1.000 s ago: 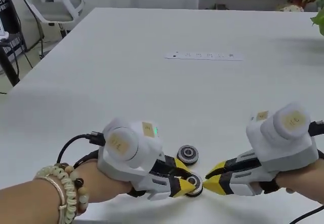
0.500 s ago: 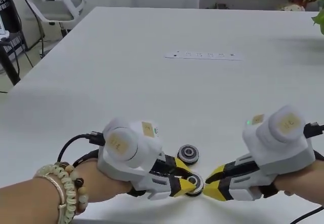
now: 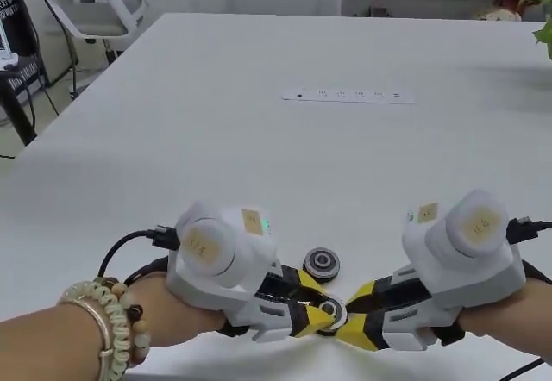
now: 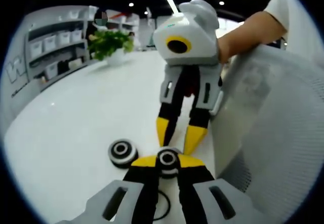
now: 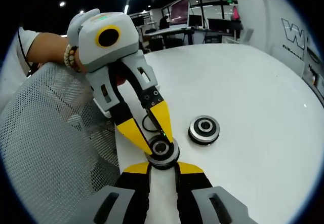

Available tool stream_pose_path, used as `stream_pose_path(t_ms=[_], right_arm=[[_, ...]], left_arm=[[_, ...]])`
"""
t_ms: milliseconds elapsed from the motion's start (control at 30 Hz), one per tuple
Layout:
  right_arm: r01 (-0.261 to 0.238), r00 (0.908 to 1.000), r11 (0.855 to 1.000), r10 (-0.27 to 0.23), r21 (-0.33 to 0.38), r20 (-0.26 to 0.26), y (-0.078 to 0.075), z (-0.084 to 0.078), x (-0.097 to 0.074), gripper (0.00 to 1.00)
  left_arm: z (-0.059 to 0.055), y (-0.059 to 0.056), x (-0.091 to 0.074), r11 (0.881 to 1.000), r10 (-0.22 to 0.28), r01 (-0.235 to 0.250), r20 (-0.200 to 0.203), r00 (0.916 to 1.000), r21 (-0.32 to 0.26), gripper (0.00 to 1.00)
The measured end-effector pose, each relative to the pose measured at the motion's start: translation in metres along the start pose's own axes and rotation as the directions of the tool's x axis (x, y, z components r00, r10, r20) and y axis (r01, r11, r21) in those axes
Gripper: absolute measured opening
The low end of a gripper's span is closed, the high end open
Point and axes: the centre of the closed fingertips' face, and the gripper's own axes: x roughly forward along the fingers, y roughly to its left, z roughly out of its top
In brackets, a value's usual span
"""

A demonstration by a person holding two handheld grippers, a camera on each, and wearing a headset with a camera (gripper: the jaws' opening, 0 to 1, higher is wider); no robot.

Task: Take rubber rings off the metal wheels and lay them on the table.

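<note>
A metal wheel with a black rubber ring (image 3: 331,311) sits just above the table's near edge, and my left gripper (image 3: 325,313) is shut on it. In the left gripper view the wheel (image 4: 167,158) shows between my yellow tips. My right gripper (image 3: 344,327) faces it from the right, jaws slightly apart, its tips at the wheel's rim. In the right gripper view the wheel (image 5: 162,153) lies just past my right gripper (image 5: 163,168). A second ringed wheel (image 3: 322,262) lies flat on the table just behind. A thin black ring (image 4: 163,205) lies under the left gripper.
A white power strip (image 3: 348,96) lies mid-table. White office chairs (image 3: 93,0) stand at the far left, and a green plant (image 3: 543,21) is at the right edge. The white table (image 3: 259,140) stretches wide beyond the grippers.
My right gripper has moved left and its tips have come up to the wheel held by the left gripper. The left gripper and the second wheel have stayed put.
</note>
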Motion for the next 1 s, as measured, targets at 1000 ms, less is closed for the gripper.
stream_pose_path(t_ms=[1000], right_arm=[[0.019,0.9994,0.933,-0.028,0.359,0.021,-0.013,-0.004,-0.008,0.0]], left_arm=[[0.0,0.001,-0.001,1.0,0.008,-0.008,0.014,0.9999,-0.023,0.14]])
